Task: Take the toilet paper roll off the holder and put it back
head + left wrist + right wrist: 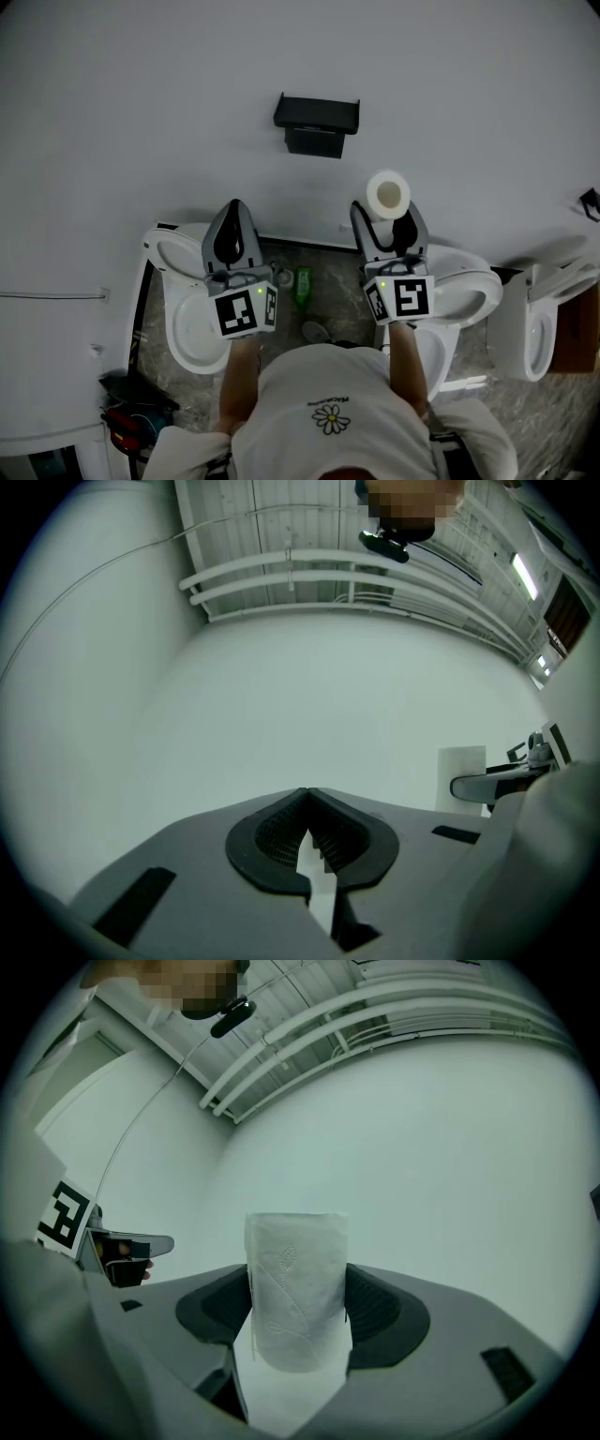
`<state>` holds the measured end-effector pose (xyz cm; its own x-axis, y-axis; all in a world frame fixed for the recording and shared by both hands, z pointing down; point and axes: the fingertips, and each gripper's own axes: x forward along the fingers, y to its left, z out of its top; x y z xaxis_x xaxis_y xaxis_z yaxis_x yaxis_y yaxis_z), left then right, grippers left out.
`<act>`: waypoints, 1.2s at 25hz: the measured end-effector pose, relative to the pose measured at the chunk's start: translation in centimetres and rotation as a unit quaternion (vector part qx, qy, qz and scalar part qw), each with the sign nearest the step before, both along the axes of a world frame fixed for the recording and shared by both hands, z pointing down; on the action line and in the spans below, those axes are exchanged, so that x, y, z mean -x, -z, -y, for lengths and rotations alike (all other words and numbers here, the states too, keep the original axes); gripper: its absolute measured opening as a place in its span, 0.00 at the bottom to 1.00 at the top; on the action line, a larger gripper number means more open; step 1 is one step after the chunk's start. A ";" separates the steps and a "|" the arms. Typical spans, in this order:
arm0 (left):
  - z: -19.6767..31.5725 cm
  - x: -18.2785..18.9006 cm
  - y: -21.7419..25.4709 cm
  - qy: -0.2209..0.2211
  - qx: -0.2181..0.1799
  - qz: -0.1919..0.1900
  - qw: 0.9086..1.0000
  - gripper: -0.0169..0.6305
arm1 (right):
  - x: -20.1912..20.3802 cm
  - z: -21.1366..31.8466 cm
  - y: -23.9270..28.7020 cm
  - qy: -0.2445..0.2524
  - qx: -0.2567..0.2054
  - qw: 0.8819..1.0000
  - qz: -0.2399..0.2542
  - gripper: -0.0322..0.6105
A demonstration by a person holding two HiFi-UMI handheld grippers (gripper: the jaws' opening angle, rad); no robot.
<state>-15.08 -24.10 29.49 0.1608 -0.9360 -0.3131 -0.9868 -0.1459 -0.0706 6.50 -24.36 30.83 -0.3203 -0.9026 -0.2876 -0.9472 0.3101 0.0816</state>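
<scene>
The person stood facing a plain white wall [141, 94] with a tool in each hand, both raised side by side in front of the chest. The right tool [386, 225] had its two jaws spread wide and clamped on the toilet paper roll [387, 194], which stood upright between the pads with its hollow core facing up. In the right gripper view, the roll [296, 1288] filled the gap of the right tool [296, 1321], with embossed leaves showing on its side. The roll was off the black holder [317, 124], which was fixed to the wall above and to the left of it, clearly apart. The left tool [235, 214] held nothing. In the left gripper view its jaws [307, 799] were closed, tip against tip, aimed at bare wall. Below the tools were white toilet bowls [187, 323], and a green bottle [303, 286] stood on the floor between two of them.
</scene>
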 end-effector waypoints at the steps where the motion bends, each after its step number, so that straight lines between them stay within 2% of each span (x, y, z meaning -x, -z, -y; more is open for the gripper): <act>1: 0.0 0.0 0.0 -0.001 0.000 0.000 1.000 0.05 | 0.0 0.0 -0.2 0.000 0.002 1.000 0.000 0.52; 18: 0.8 -0.5 -1.0 -0.007 0.017 -0.004 1.000 0.05 | -0.5 0.2 -2.0 0.005 0.037 0.999 0.021 0.52; 25: 1.6 0.0 -0.9 -0.002 0.017 -0.014 1.000 0.05 | -0.1 1.3 -0.1 0.007 0.025 0.999 0.026 0.52; 30: 2.7 0.5 -0.7 0.001 0.019 -0.019 1.000 0.05 | 0.7 4.0 4.2 0.023 0.003 0.999 0.034 0.52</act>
